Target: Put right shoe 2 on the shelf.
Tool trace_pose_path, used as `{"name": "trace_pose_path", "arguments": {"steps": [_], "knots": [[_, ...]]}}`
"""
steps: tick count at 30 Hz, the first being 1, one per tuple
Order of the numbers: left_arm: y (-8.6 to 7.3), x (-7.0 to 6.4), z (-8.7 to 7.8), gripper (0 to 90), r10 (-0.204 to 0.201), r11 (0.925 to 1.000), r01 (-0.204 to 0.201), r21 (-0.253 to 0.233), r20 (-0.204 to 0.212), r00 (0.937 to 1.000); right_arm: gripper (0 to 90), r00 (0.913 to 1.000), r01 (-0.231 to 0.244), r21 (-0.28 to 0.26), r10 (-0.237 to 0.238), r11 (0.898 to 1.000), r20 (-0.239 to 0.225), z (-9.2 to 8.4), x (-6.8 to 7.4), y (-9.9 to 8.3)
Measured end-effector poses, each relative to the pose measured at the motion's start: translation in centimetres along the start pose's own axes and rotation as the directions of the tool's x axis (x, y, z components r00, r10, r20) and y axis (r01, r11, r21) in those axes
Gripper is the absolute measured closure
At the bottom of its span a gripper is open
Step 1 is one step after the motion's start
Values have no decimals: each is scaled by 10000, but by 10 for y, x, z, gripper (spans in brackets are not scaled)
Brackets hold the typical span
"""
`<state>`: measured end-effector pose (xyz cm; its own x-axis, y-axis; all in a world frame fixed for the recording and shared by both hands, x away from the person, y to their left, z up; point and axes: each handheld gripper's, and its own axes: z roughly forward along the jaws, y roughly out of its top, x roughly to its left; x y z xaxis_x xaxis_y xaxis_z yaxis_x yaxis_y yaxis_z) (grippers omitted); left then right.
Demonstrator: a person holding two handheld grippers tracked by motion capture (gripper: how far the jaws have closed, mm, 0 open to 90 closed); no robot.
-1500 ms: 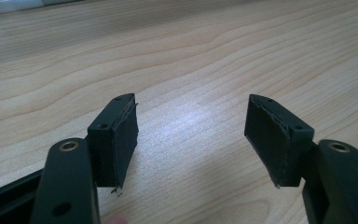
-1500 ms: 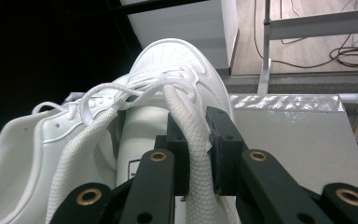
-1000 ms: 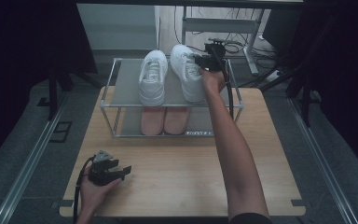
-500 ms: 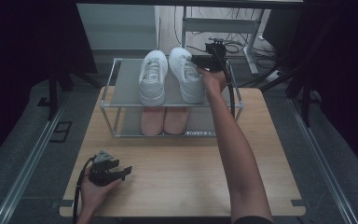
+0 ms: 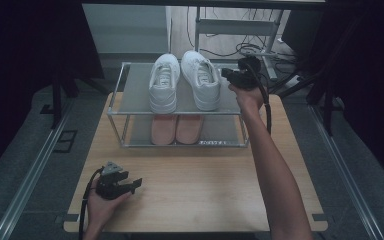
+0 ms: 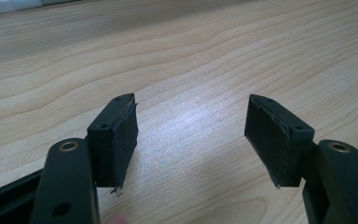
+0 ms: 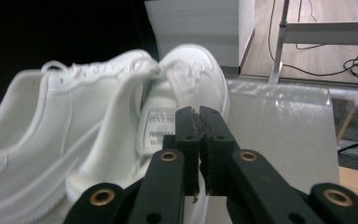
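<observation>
Hovering at the right end of the rack's top shelf, your right gripper (image 5: 228, 74) has just been closing and now has its jaws pressed together on nothing, beside the right white shoe (image 5: 200, 79). That shoe stands next to the left white shoe (image 5: 163, 83) on the rack (image 5: 118, 90), toes away from you, with a pink pair (image 5: 176, 128) on the shelf below. Judging by its look, the shoe is light, its upper soft and its sole stiff; take it by the heel collar or the tongue edge, which should pinch well. Your left gripper (image 5: 130, 185) rests on the table (image 5: 205, 185) near you, jaws wide apart and empty.
</observation>
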<state>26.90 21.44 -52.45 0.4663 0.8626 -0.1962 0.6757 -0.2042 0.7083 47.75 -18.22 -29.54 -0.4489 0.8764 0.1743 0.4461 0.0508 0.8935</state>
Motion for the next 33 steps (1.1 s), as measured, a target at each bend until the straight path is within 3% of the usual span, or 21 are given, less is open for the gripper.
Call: {"name": "trace_pose_path", "arguments": {"steps": [2, 16, 33], "knots": [[0, 0, 0, 349, 30, 10000, -30, 3, -19, 10000, 896, 9998, 167, 94, -166, 9998, -125, -3, -4, -9], [0, -1, 1, 349, 56, 9999, -56, 96, -14, 10000, 898, 9998, 57, 705, -44, 9975, -190, 13, -14, -46], [-1, -1, 3, 349, 82, 9998, -82, 153, -11, 10000, 899, 9993, 183, 750, -157, 9970, -350, 13, -7, -49]]}}
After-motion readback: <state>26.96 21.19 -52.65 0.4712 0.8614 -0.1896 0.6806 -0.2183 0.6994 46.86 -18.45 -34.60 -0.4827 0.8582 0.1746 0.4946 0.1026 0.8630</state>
